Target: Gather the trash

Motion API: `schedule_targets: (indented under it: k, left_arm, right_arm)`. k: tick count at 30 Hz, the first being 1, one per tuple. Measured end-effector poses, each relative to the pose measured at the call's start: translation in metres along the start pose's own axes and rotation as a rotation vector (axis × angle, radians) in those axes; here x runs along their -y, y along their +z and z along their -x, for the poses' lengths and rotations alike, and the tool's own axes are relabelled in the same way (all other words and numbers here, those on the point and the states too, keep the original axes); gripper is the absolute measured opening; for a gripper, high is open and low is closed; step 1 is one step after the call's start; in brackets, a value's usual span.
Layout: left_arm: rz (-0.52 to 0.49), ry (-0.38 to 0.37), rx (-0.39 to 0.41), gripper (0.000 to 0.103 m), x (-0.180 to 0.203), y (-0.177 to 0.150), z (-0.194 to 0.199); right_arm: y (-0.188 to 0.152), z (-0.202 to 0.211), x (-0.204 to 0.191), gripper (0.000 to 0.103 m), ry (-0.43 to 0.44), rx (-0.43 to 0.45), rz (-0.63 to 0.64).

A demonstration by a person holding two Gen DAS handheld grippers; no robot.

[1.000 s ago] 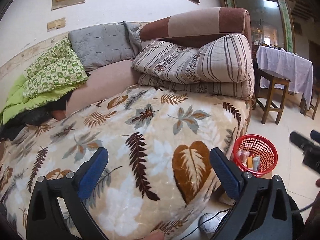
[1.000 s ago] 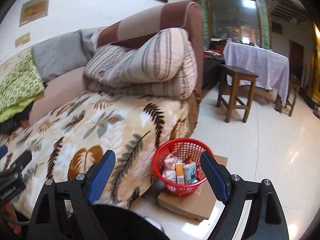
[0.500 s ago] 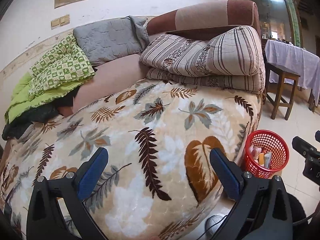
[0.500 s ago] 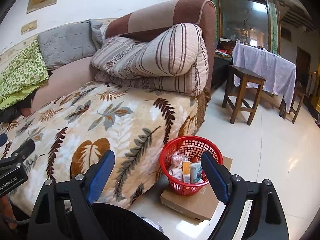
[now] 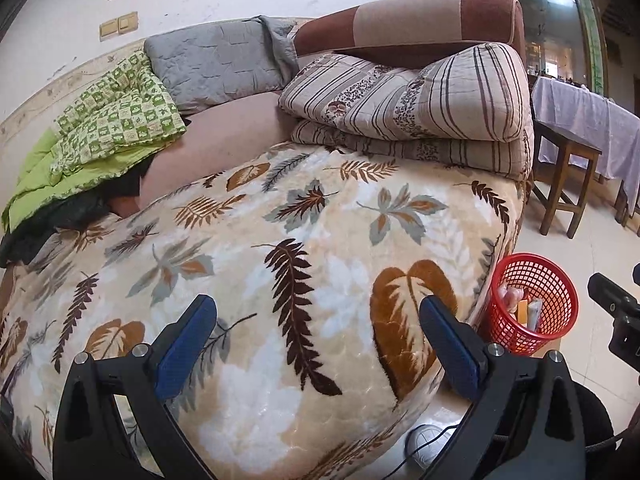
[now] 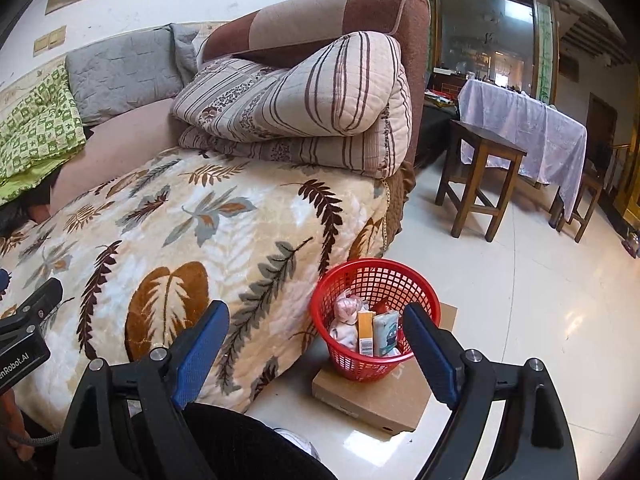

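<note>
Both my grippers are spread wide and empty: the left gripper (image 5: 318, 334) over the leaf blanket (image 5: 280, 280), the right gripper (image 6: 316, 338) toward the red basket (image 6: 374, 280) at one o'clock. The basket sits on a flat cardboard box (image 6: 384, 396) and already holds wrappers (image 6: 374, 330). I see no loose trash, so collecting looks nearly done. Open floor (image 6: 540, 300) lies beyond at two o'clock, before the wooden stool (image 6: 480, 184).

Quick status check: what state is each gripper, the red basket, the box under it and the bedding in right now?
Left gripper: open, empty, over the leaf blanket.
Right gripper: open, empty.
Red basket: upright, partly filled with trash.
Cardboard box: closed, flat on the floor, basket on top.
Striped quilt: folded, stacked on the sofa.
</note>
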State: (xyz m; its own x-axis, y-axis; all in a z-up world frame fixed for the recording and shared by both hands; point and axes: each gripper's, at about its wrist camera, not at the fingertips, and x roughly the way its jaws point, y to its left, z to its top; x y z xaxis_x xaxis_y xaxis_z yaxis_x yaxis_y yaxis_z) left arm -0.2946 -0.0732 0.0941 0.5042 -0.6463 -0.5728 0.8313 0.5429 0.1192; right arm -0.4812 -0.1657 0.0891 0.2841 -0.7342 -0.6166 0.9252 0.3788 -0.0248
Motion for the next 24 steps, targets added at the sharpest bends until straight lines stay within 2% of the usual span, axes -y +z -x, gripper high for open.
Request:
schedule_targets:
  k: [24]
  left_arm:
    - [-0.014, -0.051, -0.022, 0.101, 0.0053, -0.0033, -0.0015]
  right_arm:
    - [-0.0011, -0.0012, 0.0019, 0.091, -0.007, -0.006, -0.004]
